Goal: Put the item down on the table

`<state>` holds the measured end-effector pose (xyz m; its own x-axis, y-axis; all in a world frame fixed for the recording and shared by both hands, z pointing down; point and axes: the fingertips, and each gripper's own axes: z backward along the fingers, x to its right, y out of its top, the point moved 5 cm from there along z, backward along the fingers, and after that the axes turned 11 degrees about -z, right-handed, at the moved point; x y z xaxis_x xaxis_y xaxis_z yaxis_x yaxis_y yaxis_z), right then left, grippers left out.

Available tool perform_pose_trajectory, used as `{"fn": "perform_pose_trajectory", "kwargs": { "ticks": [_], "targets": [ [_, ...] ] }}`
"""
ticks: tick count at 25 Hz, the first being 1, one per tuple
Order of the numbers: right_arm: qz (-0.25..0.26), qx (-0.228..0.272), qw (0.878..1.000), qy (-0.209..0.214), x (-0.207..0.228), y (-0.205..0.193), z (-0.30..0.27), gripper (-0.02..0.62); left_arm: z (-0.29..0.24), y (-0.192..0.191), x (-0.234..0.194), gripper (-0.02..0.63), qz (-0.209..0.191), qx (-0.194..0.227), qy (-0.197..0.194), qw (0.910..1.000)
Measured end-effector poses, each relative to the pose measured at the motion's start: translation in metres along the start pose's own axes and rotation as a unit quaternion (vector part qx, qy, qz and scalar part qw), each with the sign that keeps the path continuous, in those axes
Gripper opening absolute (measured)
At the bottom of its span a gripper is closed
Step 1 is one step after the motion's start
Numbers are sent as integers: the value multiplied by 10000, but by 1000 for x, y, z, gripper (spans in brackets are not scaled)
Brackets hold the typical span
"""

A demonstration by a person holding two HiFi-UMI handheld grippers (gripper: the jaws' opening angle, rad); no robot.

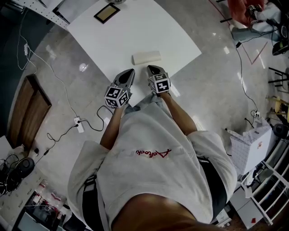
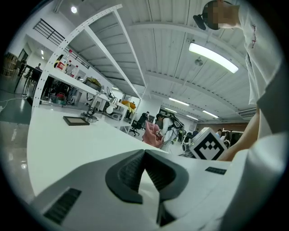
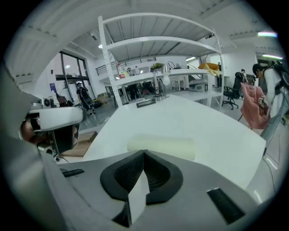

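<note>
Right claw (image 3: pixel 144 152) is pinched all the way closed with nothing in it, the ribbed pads pressed flat against each other. Left claw (image 2: pixel 144 151) is the same deal: tips meeting, empty.

Everything below is placed relative to the cream block (image 1: pixel 146 57), since that's the item here. It lies flat on the white surface (image 1: pixel 113 40), long side running across, close to the edge that faces the person. Nothing sits on it or leans against it. The right claw hovers just short of the block on its near side, pointing at it and clearly not touching. The left claw sits beside the right one, a bit further off toward the block's near-left. Both are over the surface's near edge.

Moving outward, a dark frame (image 1: pixel 107 12) lies flat well beyond the block, up toward the far-left part of the surface. In the right gripper view a white shelf rack (image 3: pixel 158 45) stands past the block, beyond the far end of the surface.

Down on the floor (image 1: pixel 212 90), well off to the block's near-left, there's a white power strip (image 1: pixel 79 124) with cables trailing from it. A wooden panel (image 1: pixel 29 110) lies further left again. The person's white T-shirt (image 1: pixel 149 153) fills the view on the block's near side.
</note>
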<state>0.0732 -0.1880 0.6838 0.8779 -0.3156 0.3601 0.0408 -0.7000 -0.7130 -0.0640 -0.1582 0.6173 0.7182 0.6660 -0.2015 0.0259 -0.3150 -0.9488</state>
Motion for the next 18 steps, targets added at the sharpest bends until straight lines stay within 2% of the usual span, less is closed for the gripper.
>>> {"fn": "perform_pose_trajectory", "kwargs": {
  "ticks": [6, 14, 18],
  "targets": [
    [532, 1126, 9913, 432, -28, 46, 32, -9, -8, 22, -3, 17, -104, 241, -109, 9996],
    [888, 2155, 9716, 403, -55, 79, 79, -9, -7, 48, 2, 17, -465, 493, -236, 9974],
    [844, 2311, 9689, 267, -64, 79, 85, -9, -1, 49, 2, 17, -559, 498, -374, 9965]
  ]
}}
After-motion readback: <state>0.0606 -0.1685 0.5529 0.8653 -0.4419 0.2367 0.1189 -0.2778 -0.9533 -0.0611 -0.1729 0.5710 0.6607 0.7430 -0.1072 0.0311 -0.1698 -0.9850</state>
